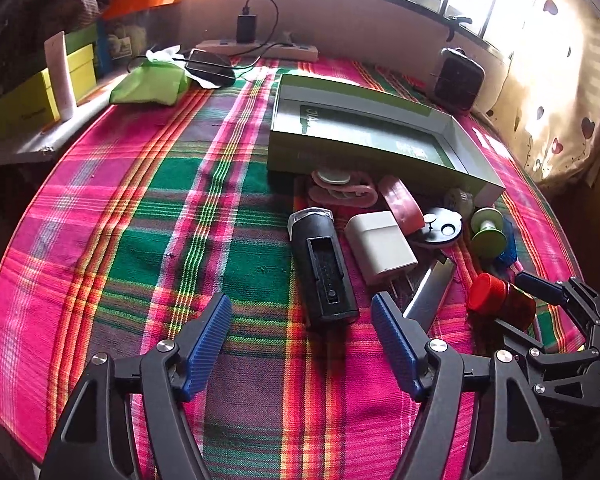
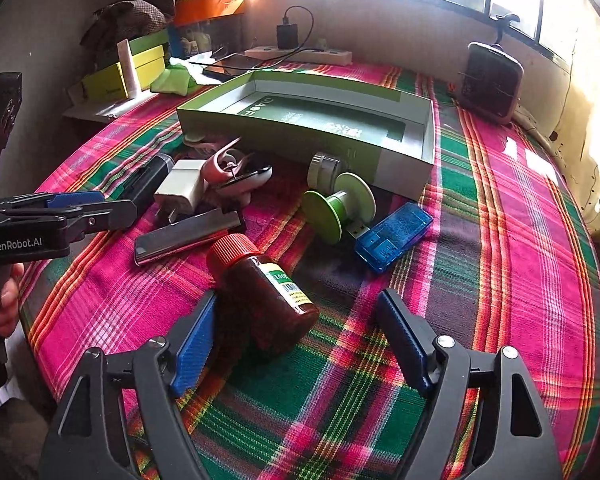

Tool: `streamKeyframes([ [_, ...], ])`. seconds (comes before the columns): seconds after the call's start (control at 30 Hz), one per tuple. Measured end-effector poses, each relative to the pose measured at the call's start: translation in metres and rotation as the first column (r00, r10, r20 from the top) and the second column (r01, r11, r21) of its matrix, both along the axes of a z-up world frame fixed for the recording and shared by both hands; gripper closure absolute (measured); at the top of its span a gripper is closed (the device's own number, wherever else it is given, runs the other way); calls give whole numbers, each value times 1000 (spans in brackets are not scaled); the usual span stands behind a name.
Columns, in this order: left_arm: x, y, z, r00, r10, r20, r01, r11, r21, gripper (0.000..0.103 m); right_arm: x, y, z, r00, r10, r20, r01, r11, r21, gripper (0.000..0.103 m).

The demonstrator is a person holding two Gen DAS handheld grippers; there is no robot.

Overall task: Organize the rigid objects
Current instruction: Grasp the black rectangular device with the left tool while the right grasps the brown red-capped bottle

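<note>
Two blue pads of the right tool sit nearest, spread wide with the brown bottle lying between them. Its red cap points to the far side. The left pad is right against the bottle, but the right pad stands apart from it, so the bottle is not pinched yet.

On the left, the left tool is spread too. Nothing is between its pads. The black torch lies just past its tips on the striped cloth that covers the table.

More small things lie in a heap near the torch: a white charger, a flat silver piece, a green spool and a blue USB stick. The green box sits open on the far side, just behind the heap, and looks empty.

I think the step now is the first pick-up. No thing is in the box yet. Next, the right tool needs to close on the bottle's sides, lift it, and carry it far over the heap into the box. The bottle is round, so it may roll if the pads push on one side only.
</note>
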State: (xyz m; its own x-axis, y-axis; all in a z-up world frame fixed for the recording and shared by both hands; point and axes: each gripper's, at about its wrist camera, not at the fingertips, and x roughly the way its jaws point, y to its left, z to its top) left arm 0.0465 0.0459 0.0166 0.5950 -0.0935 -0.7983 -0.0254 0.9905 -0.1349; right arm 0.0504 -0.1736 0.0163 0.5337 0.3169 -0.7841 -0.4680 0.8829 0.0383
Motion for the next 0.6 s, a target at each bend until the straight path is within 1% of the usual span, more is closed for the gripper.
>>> streamKeyframes([
  [0.07, 5, 2, 0, 1000, 2, -4, -2, 1000, 4, 34, 3, 0, 0, 1000, 6, -4, -6, 1000, 4, 27],
  [0.13, 9, 4, 0, 1000, 10, -4, -10, 1000, 9, 36, 5, 2, 0, 1000, 11, -4, -11, 1000, 2, 32],
  [0.27, 15, 6, -2, 1000, 11, -8, -11, 999, 39, 37, 9, 4, 1, 1000, 15, -5, -15, 1000, 3, 35],
  [0.37, 18, 5, -3, 1000, 6, -4, -6, 998, 58, 37, 11, 5, 2, 1000, 22, -9, -22, 1000, 12, 40],
  [0.43, 21, 3, -4, 1000, 1, 1, -1, 997, 83, 37, 11, 5, 2, 1000, 26, -11, -26, 1000, 18, 44],
  [0.5, 23, 1, -5, 1000, -7, 7, 6, 993, 115, 41, 11, 5, 2, 1000, 26, -12, -26, 999, 21, 47],
  [0.57, 25, -1, -5, 1000, -12, 12, 10, 990, 142, 49, 12, 4, 2, 1000, 26, -13, -26, 999, 29, 51],
  [0.6, 25, -1, -5, 1000, -16, 15, 14, 989, 147, 51, 12, 3, 3, 1000, 26, -15, -26, 999, 36, 53],
])
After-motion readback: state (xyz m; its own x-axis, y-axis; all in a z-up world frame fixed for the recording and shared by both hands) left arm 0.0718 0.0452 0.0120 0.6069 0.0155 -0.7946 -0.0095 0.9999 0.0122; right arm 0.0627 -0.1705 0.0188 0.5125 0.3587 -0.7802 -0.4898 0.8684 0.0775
